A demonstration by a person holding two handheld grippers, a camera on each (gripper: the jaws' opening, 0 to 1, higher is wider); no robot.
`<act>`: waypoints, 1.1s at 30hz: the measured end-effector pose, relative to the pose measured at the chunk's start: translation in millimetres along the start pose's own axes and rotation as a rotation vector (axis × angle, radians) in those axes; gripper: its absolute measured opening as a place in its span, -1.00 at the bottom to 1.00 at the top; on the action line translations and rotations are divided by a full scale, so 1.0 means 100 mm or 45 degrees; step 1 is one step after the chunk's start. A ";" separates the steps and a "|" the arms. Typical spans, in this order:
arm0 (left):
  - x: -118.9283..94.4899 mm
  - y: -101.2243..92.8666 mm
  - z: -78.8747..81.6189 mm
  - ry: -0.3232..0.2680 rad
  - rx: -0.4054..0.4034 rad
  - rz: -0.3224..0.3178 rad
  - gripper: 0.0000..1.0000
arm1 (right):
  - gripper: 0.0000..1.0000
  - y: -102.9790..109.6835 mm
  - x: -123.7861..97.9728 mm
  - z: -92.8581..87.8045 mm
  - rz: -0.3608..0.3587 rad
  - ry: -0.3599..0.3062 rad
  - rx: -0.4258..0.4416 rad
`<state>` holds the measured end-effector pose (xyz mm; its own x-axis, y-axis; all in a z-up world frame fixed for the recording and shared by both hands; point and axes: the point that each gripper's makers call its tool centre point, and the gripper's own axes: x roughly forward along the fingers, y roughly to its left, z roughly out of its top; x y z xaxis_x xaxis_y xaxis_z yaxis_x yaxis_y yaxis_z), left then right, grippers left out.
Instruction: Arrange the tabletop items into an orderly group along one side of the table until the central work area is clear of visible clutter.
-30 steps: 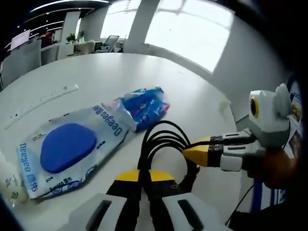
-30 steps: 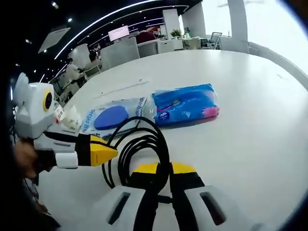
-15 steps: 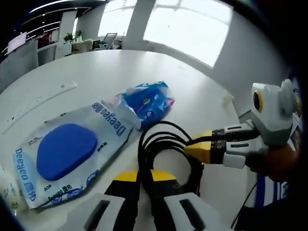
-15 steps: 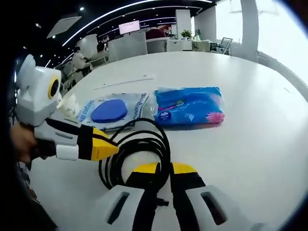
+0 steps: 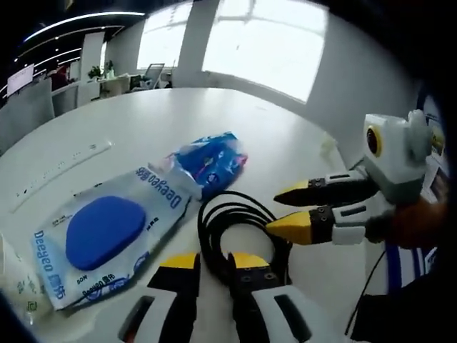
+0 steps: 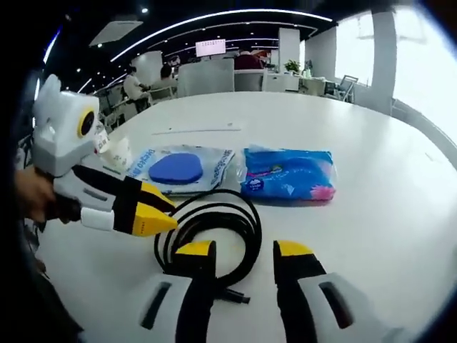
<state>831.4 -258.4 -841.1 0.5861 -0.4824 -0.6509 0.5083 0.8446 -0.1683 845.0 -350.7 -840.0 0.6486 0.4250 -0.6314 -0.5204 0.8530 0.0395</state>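
A coiled black cable (image 5: 205, 232) (image 6: 250, 227) lies on the white table (image 6: 378, 214) between both grippers. My left gripper (image 5: 214, 261) is open, its yellow-tipped jaws either side of the coil's near strand; from the other side the left gripper (image 6: 158, 212) points in at the coil's left. My right gripper (image 6: 243, 251) is open, jaws straddling the coil's near edge; the right gripper (image 5: 287, 209) comes in from the right, jaws apart. Beyond the cable lie a wet wipes pack with a blue lid (image 5: 107, 229) (image 6: 177, 167) and a blue tissue pack (image 5: 211, 161) (image 6: 289, 175), side by side.
A small white wrapped item (image 5: 14, 279) (image 6: 118, 151) sits beside the wipes pack. A thin white strip (image 5: 61, 166) (image 6: 200, 129) lies farther back on the table. Office desks, chairs and seated people are in the far background. A hand holds each gripper.
Both grippers were shut on the cable coil; both have opened and let it go. The coil now rests flat on the table.
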 end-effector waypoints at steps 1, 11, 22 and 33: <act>-0.04 0.00 0.00 -0.009 0.005 0.002 -0.67 | -0.32 0.01 -0.02 0.01 0.005 -0.009 -0.005; -0.76 0.14 -0.07 -0.140 0.024 0.108 -0.49 | 0.03 -0.01 -0.31 0.16 0.051 -0.113 -0.075; -1.63 0.38 -0.38 -0.224 -0.078 0.286 -0.26 | 0.39 -0.07 -0.61 0.32 0.111 -0.151 -0.195; -2.35 0.71 -0.78 -0.245 -0.143 0.438 0.09 | 0.70 -0.02 -0.85 0.34 0.210 -0.172 -0.218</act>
<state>680.5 -66.5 -757.9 0.8225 -0.1932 -0.5349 0.1961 0.9792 -0.0520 809.8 -378.2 -760.0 0.6095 0.6001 -0.5180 -0.7041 0.7101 -0.0056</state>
